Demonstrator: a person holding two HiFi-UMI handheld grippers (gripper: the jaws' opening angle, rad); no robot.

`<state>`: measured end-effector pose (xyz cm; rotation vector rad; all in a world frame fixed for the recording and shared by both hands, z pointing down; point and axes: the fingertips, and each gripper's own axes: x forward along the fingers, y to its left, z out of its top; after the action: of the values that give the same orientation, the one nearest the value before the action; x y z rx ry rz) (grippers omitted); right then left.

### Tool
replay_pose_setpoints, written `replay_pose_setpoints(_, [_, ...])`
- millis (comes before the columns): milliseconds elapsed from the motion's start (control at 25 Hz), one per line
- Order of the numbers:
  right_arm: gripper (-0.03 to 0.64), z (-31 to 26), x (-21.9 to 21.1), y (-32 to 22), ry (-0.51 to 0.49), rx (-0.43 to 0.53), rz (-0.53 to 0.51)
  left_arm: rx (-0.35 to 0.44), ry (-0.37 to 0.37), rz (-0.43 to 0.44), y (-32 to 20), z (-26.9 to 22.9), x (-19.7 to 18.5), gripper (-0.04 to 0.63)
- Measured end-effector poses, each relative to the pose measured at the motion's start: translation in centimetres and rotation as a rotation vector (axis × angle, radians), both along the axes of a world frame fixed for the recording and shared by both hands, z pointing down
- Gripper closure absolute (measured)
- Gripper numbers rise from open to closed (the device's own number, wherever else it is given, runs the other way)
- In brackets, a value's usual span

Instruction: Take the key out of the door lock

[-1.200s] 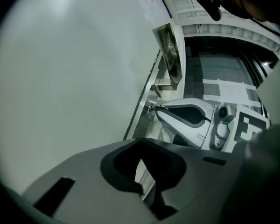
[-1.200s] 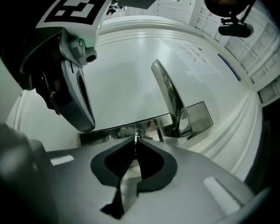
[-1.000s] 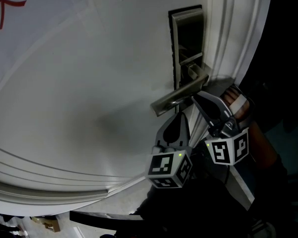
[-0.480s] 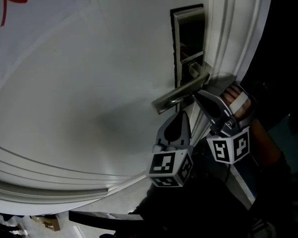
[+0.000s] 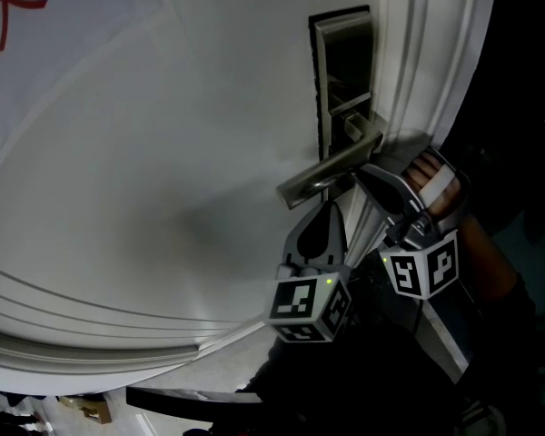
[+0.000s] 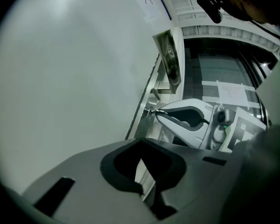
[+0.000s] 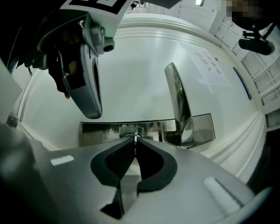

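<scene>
1. Almost nothing has moved since a second ago. Both grippers sit where they were under the handle, and only our view of the door has drifted a touch.
2. The right gripper [image 7: 135,140] [image 5: 357,178] has its grey jaws pressed together on the small, thin silver metal key [image 7: 136,137]. We see the key's edge as a bright sliver between the tips.
3. Straight ahead of those tips lies the rectangular brushed-steel lock plate [image 7: 102,132]. The key meets the plate and is still at the lock, though we cannot tell how deep it sits.
4. Up and to the right of the tips, in the right gripper view, the long silver metal lever handle [image 7: 177,97] stands out from the plate.
5. The left gripper [image 6: 141,143] [image 5: 330,209] has its jaws closed on nothing. It hangs just beside the right gripper, below the lever handle, and we see it pointing at the same lock plate.
6. Behind everything spreads the flat white panelled door [image 5: 163,153].
</scene>
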<state>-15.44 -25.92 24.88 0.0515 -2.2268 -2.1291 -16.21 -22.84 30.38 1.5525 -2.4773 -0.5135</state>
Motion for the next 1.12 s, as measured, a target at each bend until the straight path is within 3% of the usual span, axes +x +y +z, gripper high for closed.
replay_pose_setpoints(280, [0.606,0.0,0.0,-0.1,0.002,-0.008,0.008,-0.001,0.001,-0.006,0.3,0.1,-0.2,0.596])
replay_pose_setpoints(840, [0.606,0.1,-0.1,-0.1,0.001,0.085,0.009,0.005,0.005,-0.003,0.4,0.0,-0.5,0.595])
replay_pose_setpoints(1120, [0.606,0.0,1.0,0.0,0.017,0.028,0.017,0.012,0.012,0.012,0.3,0.0,-0.3,0.595])
